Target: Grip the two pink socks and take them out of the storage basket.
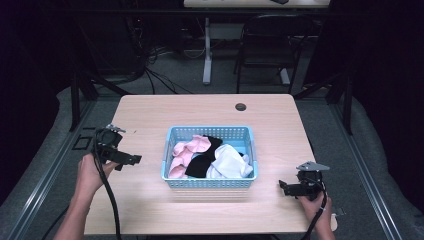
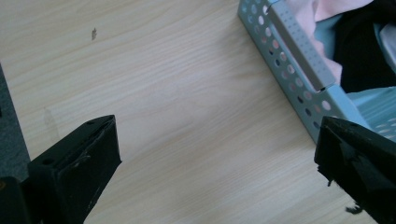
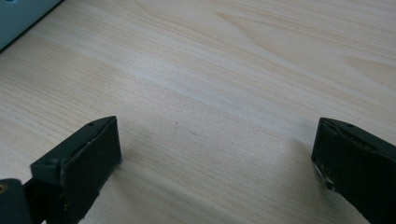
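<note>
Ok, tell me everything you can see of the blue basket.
The blue basket is a light blue rectangular tub, plastic by its look, with rows of round holes through its walls and a plain band at the rim. It stands upright near the middle of the wooden table, between the two grippers, and neither touches it. Inside lie crumpled cloth pieces: pink cloth at the left, black cloth in the middle, white cloth at the right. In the left gripper view one corner and its perforated wall show close up.
</note>
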Demonstrator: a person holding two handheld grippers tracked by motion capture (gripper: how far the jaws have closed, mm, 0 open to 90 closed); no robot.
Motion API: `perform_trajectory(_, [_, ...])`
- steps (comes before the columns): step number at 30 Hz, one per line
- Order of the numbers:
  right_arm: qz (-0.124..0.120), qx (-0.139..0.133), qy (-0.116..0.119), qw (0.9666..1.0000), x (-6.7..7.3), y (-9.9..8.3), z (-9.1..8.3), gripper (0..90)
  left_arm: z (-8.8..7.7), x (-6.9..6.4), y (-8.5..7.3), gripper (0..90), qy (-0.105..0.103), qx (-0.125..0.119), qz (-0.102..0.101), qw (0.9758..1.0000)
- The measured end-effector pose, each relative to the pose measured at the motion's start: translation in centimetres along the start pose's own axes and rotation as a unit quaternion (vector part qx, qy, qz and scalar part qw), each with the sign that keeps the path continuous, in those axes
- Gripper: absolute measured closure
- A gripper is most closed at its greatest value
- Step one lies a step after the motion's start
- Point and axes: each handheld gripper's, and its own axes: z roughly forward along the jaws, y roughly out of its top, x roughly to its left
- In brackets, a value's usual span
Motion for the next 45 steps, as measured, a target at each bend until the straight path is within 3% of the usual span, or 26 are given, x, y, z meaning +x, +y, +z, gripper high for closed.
perform_trajectory(8, [-0.002, 0.002, -0.002, 1.0, 0.0, 0.0, -0.1, 1.3, -0.1, -2.1, 3.5, 0.2, -0.022, 0.006, 0.04, 0.9989])
perform_trajectory(13, [-0.001, 0.002, -0.002, 1.0, 0.0, 0.0, -0.1, 1.4, 0.2, -2.7, 4.9, 0.2, -0.032, 0.009, 0.054, 0.998])
perform_trajectory(17, [-0.002, 0.001, -0.001, 1.0, 0.0, 0.0, -0.1, 1.6, 0.7, -3.5, 6.3, 0.2, -0.057, 0.013, 0.068, 0.996])
perform_trajectory(22, [-0.001, 0.001, -0.001, 1.0, 0.0, 0.0, -0.1, 1.6, 1.6, -4.7, 7.8, 0.2, -0.068, 0.024, 0.089, 0.9935])
perform_trajectory(33, [-0.002, 0.001, -0.001, 1.0, 0.0, 0.0, -0.1, 1.7, 4.9, -7.4, 10.3, 0.2, -0.078, 0.059, 0.129, 0.9868])
perform_trajectory(45, [-0.002, 0.001, -0.001, 1.0, 0.0, 0.0, -0.1, 1.7, 9.1, -9.1, 11.6, 0.2, -0.096, 0.095, 0.14, 0.9809])
